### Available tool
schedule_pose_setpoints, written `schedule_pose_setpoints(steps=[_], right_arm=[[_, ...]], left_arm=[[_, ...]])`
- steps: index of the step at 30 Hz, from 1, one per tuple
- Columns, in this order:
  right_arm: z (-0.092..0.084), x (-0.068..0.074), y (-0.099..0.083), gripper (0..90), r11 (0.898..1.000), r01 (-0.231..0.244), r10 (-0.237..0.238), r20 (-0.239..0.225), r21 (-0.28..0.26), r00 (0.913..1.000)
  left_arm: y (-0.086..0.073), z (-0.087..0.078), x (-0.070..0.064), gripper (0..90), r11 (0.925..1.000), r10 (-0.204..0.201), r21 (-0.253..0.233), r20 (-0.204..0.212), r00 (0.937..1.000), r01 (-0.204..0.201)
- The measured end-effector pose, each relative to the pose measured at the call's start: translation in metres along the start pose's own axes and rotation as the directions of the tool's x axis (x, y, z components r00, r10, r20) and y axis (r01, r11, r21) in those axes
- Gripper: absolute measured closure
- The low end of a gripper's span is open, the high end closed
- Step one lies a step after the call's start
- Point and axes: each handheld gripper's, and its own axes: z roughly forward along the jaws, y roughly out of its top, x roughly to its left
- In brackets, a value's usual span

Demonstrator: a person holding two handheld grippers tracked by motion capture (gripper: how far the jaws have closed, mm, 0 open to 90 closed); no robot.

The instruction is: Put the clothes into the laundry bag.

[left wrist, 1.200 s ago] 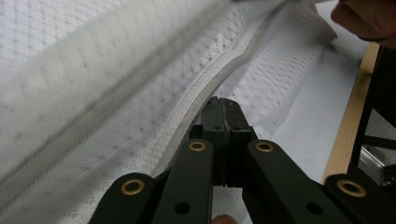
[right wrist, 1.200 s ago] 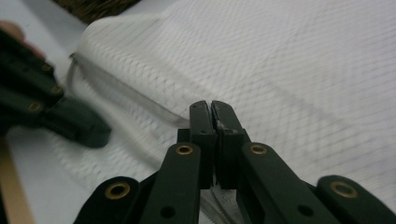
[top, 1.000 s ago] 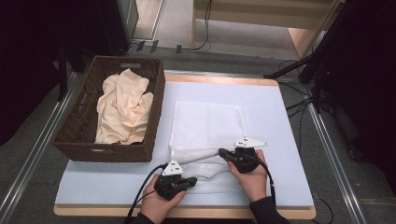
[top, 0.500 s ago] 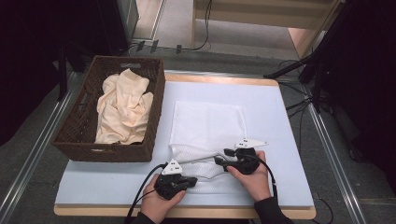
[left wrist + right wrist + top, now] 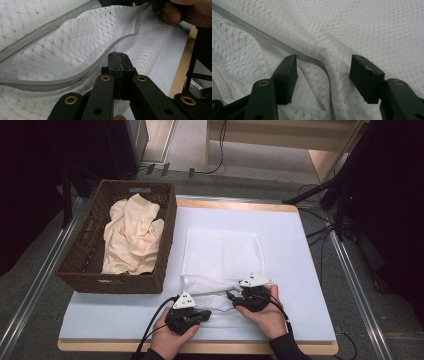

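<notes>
A white mesh laundry bag (image 5: 222,250) lies flat on the table, its zip end toward the person. My left gripper (image 5: 205,312) is at the bag's near left corner; in the left gripper view its jaws (image 5: 119,57) are shut on the bag's lower zip edge (image 5: 62,80), and the mouth gapes beyond them. My right gripper (image 5: 231,296) rests on the bag's near edge. In the right gripper view it (image 5: 323,72) stands open, one jaw on each side of a raised fold where the grey zip (image 5: 262,37) bends.
A brown wicker basket (image 5: 167,245) holding a crumpled cream cloth (image 5: 130,237) stands at the table's left. The table's pale mat (image 5: 300,270) has a wooden front edge. The right hand (image 5: 190,15) appears in the left gripper view. Cables run on the floor behind.
The right hand and its gripper have slid a little toward the person and leftward along the bag's near edge. The left gripper has stayed in place.
</notes>
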Motion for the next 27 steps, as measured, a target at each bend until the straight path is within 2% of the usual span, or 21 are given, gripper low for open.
schedule_pose_setpoints(steps=[1, 2, 3, 5, 9, 12, 14, 16, 18, 21, 23, 26, 27], right_arm=[[-0.001, 0.000, 0.000, 59.8, 1.000, 0.009, -0.009, -0.004, -0.006, 1.0000], [-0.002, 0.002, 0.001, 67.2, 1.000, 0.010, -0.010, -0.006, -0.007, 0.9999], [-0.002, 0.005, 0.002, 78.6, 0.999, 0.034, -0.034, -0.022, -0.003, 0.9992], [-0.003, 0.005, 0.003, 86.8, 1.000, 0.025, -0.025, -0.018, -0.002, 0.9995], [-0.013, -0.002, 0.006, 88.9, 0.997, -0.040, 0.038, -0.031, -0.068, 0.9988], [-0.025, -0.009, 0.011, 89.4, 0.986, -0.084, 0.075, -0.067, -0.142, 0.9949], [-0.032, -0.012, 0.016, 89.4, 0.979, -0.091, 0.079, -0.072, -0.182, 0.9942], [-0.036, -0.013, 0.018, 89.4, 0.976, -0.091, 0.079, -0.066, -0.200, 0.9947], [-0.047, -0.016, 0.024, 89.3, 0.964, -0.104, 0.092, -0.058, -0.245, 0.9940], [-0.051, -0.018, 0.025, 89.3, 0.961, -0.104, 0.094, -0.053, -0.256, 0.9942], [-0.048, -0.017, 0.022, 89.2, 0.963, -0.109, 0.095, -0.068, -0.245, 0.9932], [-0.042, -0.017, 0.019, 89.1, 0.968, -0.111, 0.093, -0.088, -0.226, 0.9917], [-0.040, -0.016, 0.018, 89.1, 0.967, -0.120, 0.101, -0.091, -0.224, 0.9907]], left_arm=[[0.000, 0.000, 0.000, 90.0, 1.0000, 0.000, -0.001, 0.000, 1.0000, 0.000], [0.000, 0.000, 0.000, 90.0, 1.0000, 0.000, -0.001, 0.000, 1.0000, 0.000], [0.000, 0.000, 0.000, 90.0, 1.0000, 0.000, -0.001, 0.000, 1.0000, 0.000], [0.000, 0.000, 0.000, 90.0, 1.0000, -0.001, -0.001, -0.002, 1.0000, 0.001], [0.000, 0.000, 0.000, 90.0, 1.0000, -0.004, 0.002, -0.002, 1.0000, 0.004], [0.001, 0.000, 0.000, 90.0, 0.9999, -0.006, 0.011, 0.001, 1.0000, 0.006], [0.002, 0.000, 0.000, 90.0, 0.9999, -0.001, 0.012, -0.003, 1.0000, 0.001], [0.002, 0.000, 0.000, 90.0, 0.9999, -0.001, 0.013, -0.004, 1.0000, 0.001], [0.002, 0.000, 0.000, 90.0, 0.9999, -0.003, 0.013, -0.003, 1.0000, 0.003], [0.002, 0.000, 0.000, 90.0, 0.9999, -0.004, 0.014, -0.001, 1.0000, 0.004], [0.002, 0.000, 0.000, 90.0, 0.9999, 0.001, 0.011, 0.003, 1.0000, -0.001], [0.003, -0.001, 0.003, 88.5, 0.9998, -0.007, 0.020, 0.035, 0.9994, 0.006], [0.003, -0.002, 0.003, 86.1, 1.0000, -0.002, 0.009, 0.049, 0.9988, 0.002]])
